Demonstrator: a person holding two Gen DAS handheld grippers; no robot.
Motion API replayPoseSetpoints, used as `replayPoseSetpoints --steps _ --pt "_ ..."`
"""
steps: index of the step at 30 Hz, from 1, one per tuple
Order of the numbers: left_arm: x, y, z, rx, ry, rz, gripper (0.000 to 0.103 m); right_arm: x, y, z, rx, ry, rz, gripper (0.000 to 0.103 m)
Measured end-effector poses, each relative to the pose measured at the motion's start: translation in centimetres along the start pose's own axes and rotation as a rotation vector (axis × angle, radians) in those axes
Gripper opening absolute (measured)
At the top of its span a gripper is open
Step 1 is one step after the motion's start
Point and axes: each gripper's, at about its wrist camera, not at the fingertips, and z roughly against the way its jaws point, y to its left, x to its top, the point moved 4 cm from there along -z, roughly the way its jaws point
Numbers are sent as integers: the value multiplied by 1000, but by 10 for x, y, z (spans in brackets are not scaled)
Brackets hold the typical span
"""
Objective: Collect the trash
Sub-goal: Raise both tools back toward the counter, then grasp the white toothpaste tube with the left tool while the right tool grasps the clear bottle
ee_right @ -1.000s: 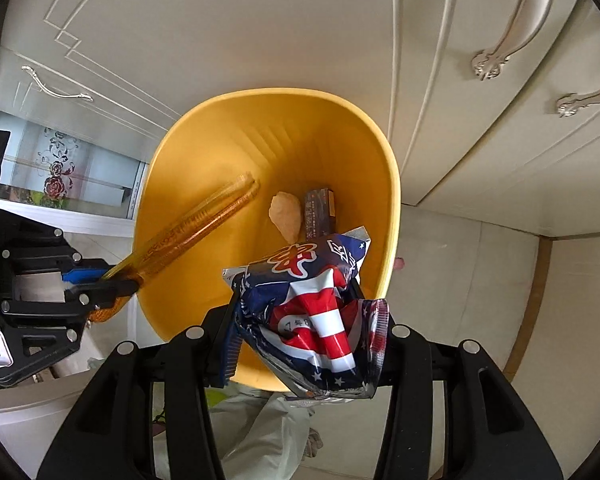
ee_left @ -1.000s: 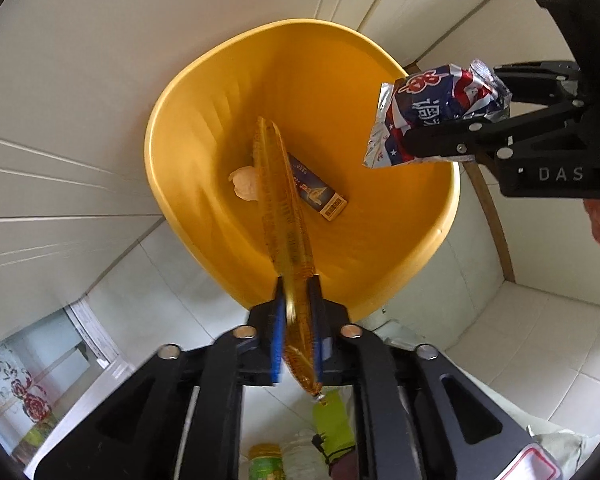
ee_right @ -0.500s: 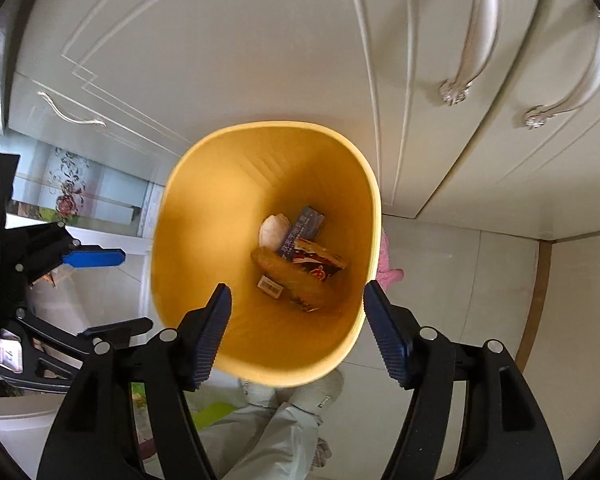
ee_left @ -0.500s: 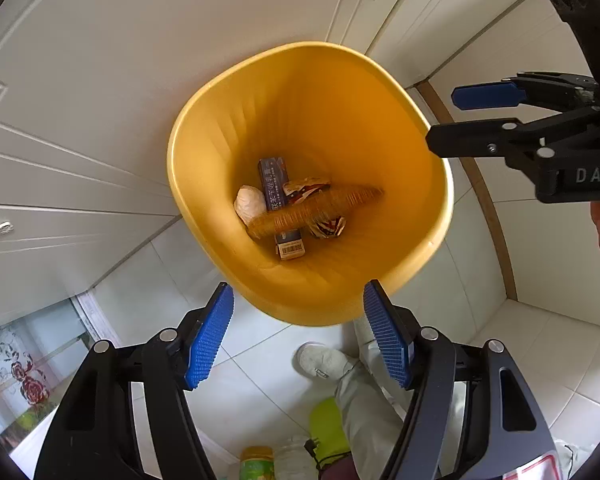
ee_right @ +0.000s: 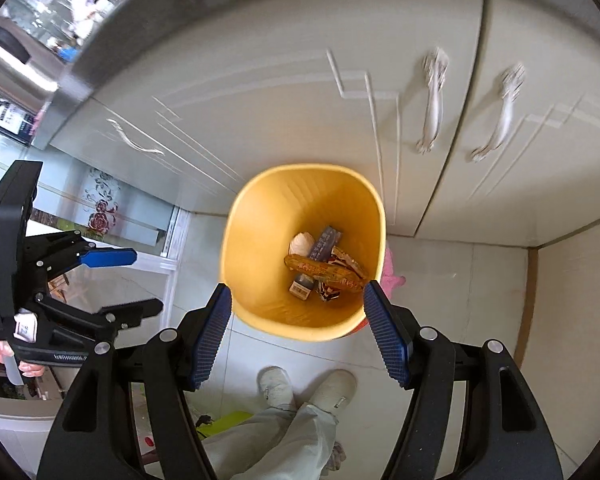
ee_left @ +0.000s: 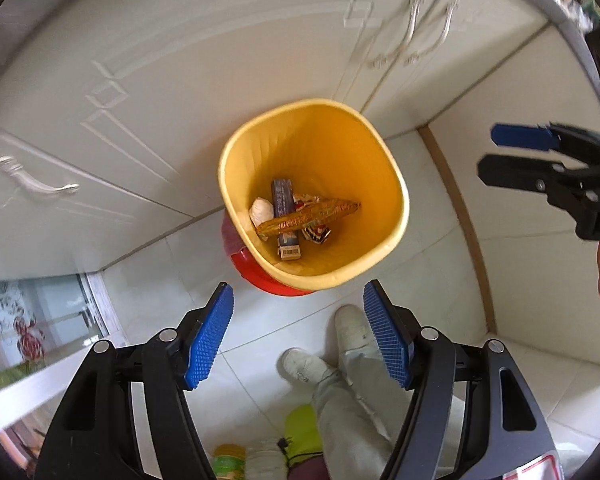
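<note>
The yellow bin [ee_left: 384, 148] stood on the tiled floor [ee_left: 440, 280] beside white cabinet doors [ee_left: 160, 60], its mouth open and facing up. At its bottom lay the trash in a loose heap. A long amber wrapper [ee_left: 308, 214] lay crosswise on top, over a dark flat box [ee_left: 284, 216] with a barcode at its near end. A pale crumpled wad [ee_left: 260, 210] sat just beside the box, against the bin wall. Under the amber wrapper a red, white and blue snack bag [ee_left: 318, 234] showed only in part. A red object [ee_left: 260, 276] peeked out from under the bin's near side; what it was could not be told.

The left gripper [ee_left: 298, 336] hung above the bin with its blue pads spread wide and nothing between them; its jaws had just been opening. The right gripper [ee_right: 298, 332] was likewise spread and empty, its jaws also just opened, the bin's near rim showing between its fingers. White shoes [ee_right: 308, 388] and pale trousers stood on the floor below the bin.
</note>
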Motion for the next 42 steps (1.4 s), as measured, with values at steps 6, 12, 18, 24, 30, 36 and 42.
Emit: replayPoseSetpoints --steps 6,12,18,24,30,36,42 --pt "-4 2 58 -2 -123 110 70 6 16 65 -93 -96 46 69" --pt "8 12 100 6 -224 211 71 29 26 119 -121 -216 31 69" --pt "52 21 133 28 -308 206 74 73 23 152 -162 -331 -14 78" --pt "119 34 150 30 -368 151 81 131 7 161 -196 -400 -102 85" --pt "181 48 150 15 -382 118 93 186 -14 159 -239 -444 -216 90" --pt "238 53 138 -15 -360 76 95 235 -32 146 -267 -471 -316 91" --pt "280 44 125 -10 -346 12 97 277 -46 129 -278 -456 -378 91"
